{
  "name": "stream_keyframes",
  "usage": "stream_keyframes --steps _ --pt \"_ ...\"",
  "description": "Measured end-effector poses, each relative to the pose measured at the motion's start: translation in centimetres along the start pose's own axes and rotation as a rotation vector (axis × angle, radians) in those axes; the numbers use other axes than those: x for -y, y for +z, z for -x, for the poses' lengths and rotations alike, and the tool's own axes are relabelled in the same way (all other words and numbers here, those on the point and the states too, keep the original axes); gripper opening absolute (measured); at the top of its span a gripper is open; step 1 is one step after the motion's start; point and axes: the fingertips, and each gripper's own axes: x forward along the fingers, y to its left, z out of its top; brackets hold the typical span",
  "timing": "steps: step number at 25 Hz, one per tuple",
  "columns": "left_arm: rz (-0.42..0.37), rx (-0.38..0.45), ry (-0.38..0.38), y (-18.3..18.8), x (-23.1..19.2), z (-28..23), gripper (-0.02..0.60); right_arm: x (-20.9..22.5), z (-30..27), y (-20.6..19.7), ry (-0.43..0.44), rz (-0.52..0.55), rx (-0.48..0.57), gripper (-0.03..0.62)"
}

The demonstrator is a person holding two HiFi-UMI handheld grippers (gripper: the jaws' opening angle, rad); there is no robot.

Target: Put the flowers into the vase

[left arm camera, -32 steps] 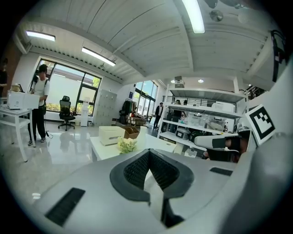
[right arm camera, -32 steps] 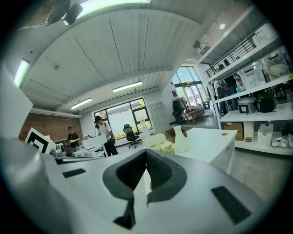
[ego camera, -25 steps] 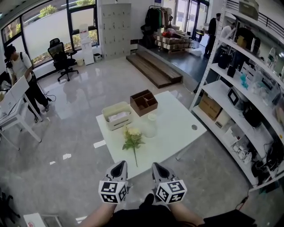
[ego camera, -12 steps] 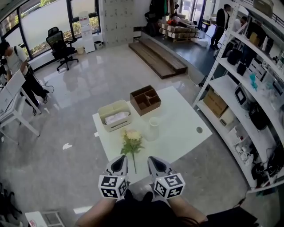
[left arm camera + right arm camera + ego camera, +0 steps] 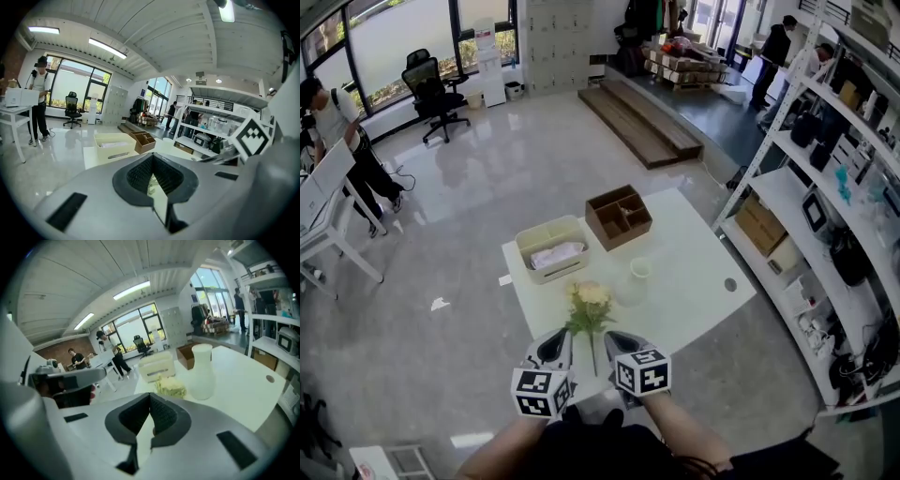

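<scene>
You've brought both grippers up to the near edge of the table [image 5: 698,281]. The left gripper [image 5: 551,350] and right gripper [image 5: 621,349] now flank the stem of the yellow flowers [image 5: 590,302], which lie just ahead. Both pairs of jaws are pressed together on nothing, so 1 must spread before gripping. The white vase [image 5: 638,277] stands empty beyond the right jaws.

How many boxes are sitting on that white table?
2. A cream bin stands toward the far left of the table, and a brown wooden box with compartments stands to its right. None seems hidden.
</scene>
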Motion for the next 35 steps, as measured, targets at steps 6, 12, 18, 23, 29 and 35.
stream_keyframes --steps 6,12,18,23,29,35 --pt "0.029 -0.016 0.009 -0.8 -1.1 0.0 0.002 1.5 -8.0 -6.5 0.104 -0.162 -0.406 0.083" --pt "0.04 -0.032 0.018 -1.5 -1.9 0.2 0.003 2.9 -12.1 -10.7 0.099 -0.28 -0.651 0.153" --pt "0.054 -0.037 0.026 -1.7 -2.3 0.4 0.003 4.1 -13.5 -12.9 0.058 -0.287 -0.795 0.149" --pt "0.068 -0.047 0.044 -2.3 -3.1 0.5 0.002 3.9 -14.3 -12.4 0.068 -0.251 -0.836 0.127" --pt "0.076 -0.051 0.057 -2.5 -3.7 0.9 0.003 4.0 -14.8 -13.5 0.043 -0.234 -0.877 0.071" --pt "0.074 -0.051 0.062 -2.5 -3.8 0.9 0.002 4.2 -14.7 -12.8 0.037 -0.222 -0.837 0.04"
